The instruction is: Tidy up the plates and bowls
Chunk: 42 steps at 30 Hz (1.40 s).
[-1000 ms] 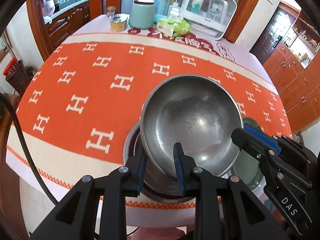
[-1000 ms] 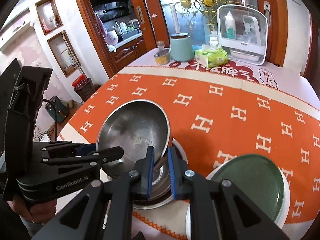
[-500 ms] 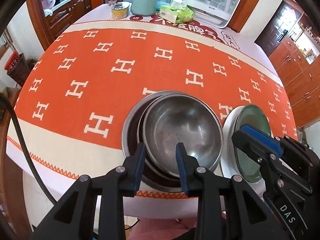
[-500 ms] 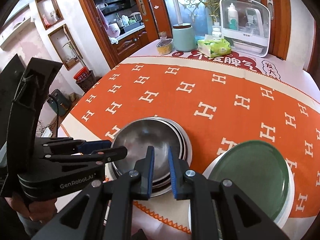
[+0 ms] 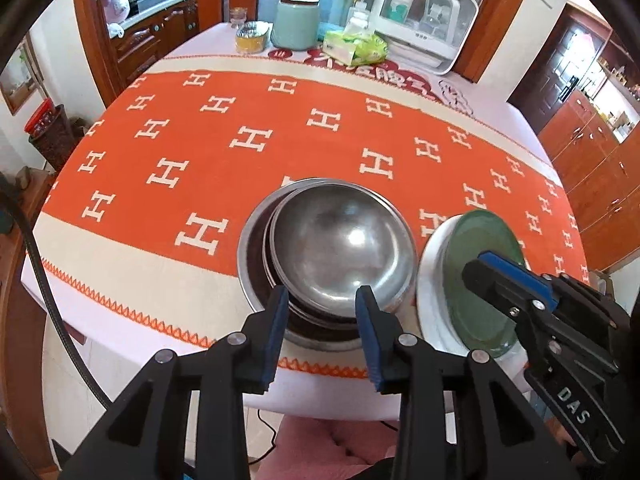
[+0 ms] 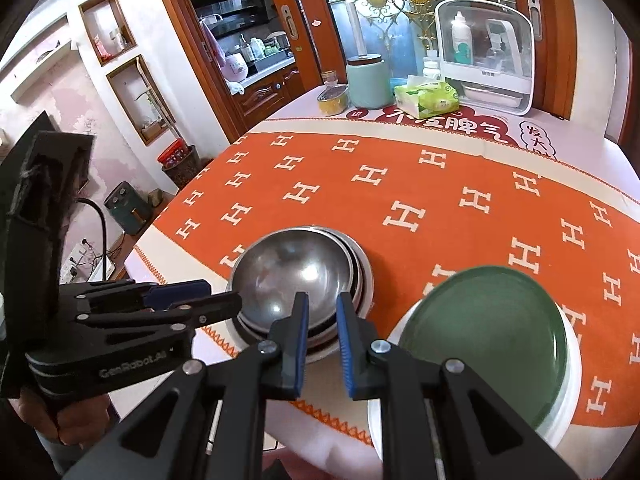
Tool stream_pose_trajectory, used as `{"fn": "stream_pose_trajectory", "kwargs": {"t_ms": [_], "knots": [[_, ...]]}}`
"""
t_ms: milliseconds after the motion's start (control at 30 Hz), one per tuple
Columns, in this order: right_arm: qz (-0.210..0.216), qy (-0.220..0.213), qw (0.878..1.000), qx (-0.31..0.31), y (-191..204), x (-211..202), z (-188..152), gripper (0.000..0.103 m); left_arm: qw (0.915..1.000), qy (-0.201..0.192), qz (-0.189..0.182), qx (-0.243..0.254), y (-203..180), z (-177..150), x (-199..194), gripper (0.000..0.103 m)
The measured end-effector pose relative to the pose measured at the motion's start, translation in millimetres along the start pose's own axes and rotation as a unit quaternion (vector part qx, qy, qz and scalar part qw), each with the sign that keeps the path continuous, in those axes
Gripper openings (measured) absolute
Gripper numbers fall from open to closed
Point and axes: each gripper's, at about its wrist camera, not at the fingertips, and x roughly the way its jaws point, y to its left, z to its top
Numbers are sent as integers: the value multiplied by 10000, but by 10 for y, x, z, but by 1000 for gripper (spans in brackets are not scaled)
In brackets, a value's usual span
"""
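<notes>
At the left, the left gripper (image 5: 322,312) stood spread apart, holding nothing, its fingers either side of the near rim of the steel bowl (image 5: 340,248). That bowl sat nested in a stack of steel bowls (image 6: 362,276) on the orange tablecloth (image 5: 240,136) near the table's front edge. Beside it, the right gripper (image 6: 321,316) was parted a little, empty, just in front of the same rim. Farthest right, the green plate (image 6: 484,332) lay on a white plate (image 6: 570,408), just beside the stack.
</notes>
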Motion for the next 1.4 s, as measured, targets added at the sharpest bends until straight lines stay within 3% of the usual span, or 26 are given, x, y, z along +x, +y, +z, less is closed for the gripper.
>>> {"fn": "stream_pose_trajectory", "kwargs": {"t_ms": [300, 467, 533, 633, 867, 967, 1233, 1400], "knots": [[132, -149, 9997, -111, -37, -273, -84, 15, 9967, -763, -32, -292, -86, -220, -465, 35], [181, -365, 9991, -118, -72, -406, -123, 15, 9938, -1053, 118, -334, -146, -298, -635, 44], [229, -422, 9988, -91, -80, -432, -152, 19, 9936, -1053, 213, -360, -154, -331, -666, 45], [276, -471, 9985, -8, -99, -450, -185, 33, 9937, -1000, 314, -406, -148, -383, -693, 45], [520, -592, 9963, 338, -179, -455, -238, 37, 9933, -995, 513, -275, -160, -465, -763, 51], [522, -668, 9951, 505, -214, -453, -220, 47, 9923, -1100, 502, -252, -114, -450, -812, 58], [286, -965, 9907, 918, -211, -354, -62, 54, 9916, -1245, 294, 189, 51, -179, -754, 76], [60, -1097, 9839, 1410, -151, -210, 31, 73, 9919, -1094, 158, 623, 230, 101, -630, 81]]}}
